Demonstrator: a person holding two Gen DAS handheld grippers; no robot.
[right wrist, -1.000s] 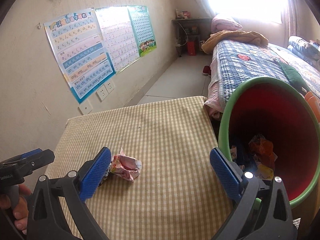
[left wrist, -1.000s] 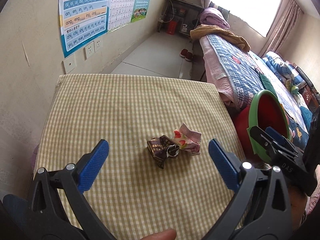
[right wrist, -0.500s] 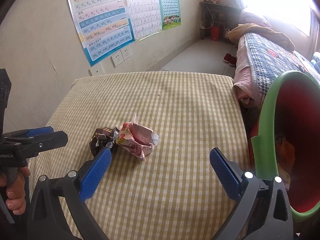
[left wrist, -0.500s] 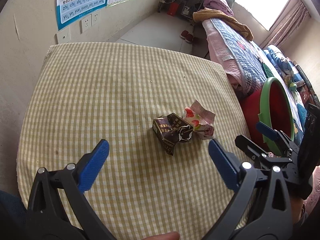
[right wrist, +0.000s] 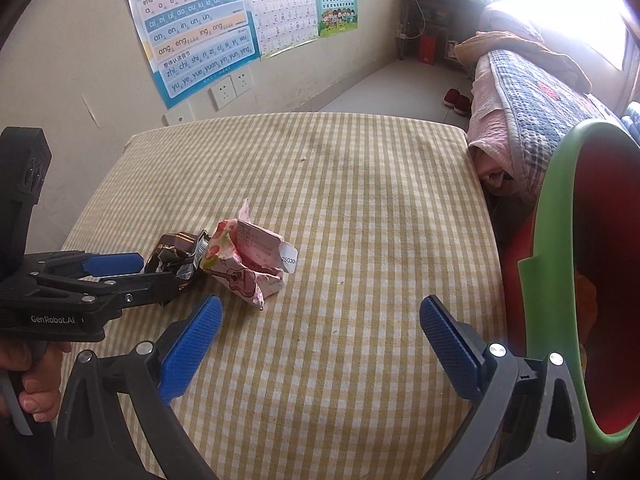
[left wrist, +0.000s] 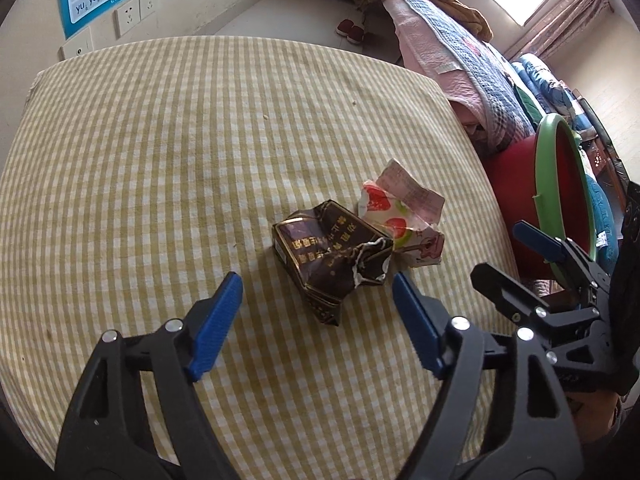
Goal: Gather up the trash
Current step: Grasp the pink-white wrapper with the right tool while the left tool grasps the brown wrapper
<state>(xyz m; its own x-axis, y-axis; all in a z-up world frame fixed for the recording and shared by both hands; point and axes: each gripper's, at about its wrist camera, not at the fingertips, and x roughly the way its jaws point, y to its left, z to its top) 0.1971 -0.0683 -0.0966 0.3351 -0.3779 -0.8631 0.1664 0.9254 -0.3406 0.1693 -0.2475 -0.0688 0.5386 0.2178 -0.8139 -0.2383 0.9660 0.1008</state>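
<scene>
A crumpled dark brown wrapper (left wrist: 332,256) lies on the checked tablecloth (left wrist: 160,160), touching a crumpled pink strawberry-print wrapper (left wrist: 404,220) on its right. My left gripper (left wrist: 318,320) is open, its blue pads just short of the brown wrapper on either side. In the right wrist view the left gripper (right wrist: 132,270) reaches the brown wrapper (right wrist: 176,252) from the left, beside the pink wrapper (right wrist: 248,264). My right gripper (right wrist: 320,340) is open and empty, near the table's front edge. The red bin with a green rim (right wrist: 560,248) stands at the right.
The bin (left wrist: 560,200) stands off the table's right edge, with trash inside. A bed with a quilt (right wrist: 532,108) lies behind it. A wall with posters (right wrist: 192,32) and sockets is at the far left.
My left gripper has moved forward and down to the brown wrapper, and its jaws have narrowed somewhat. My right gripper has swung left, away from the bin toward the table.
</scene>
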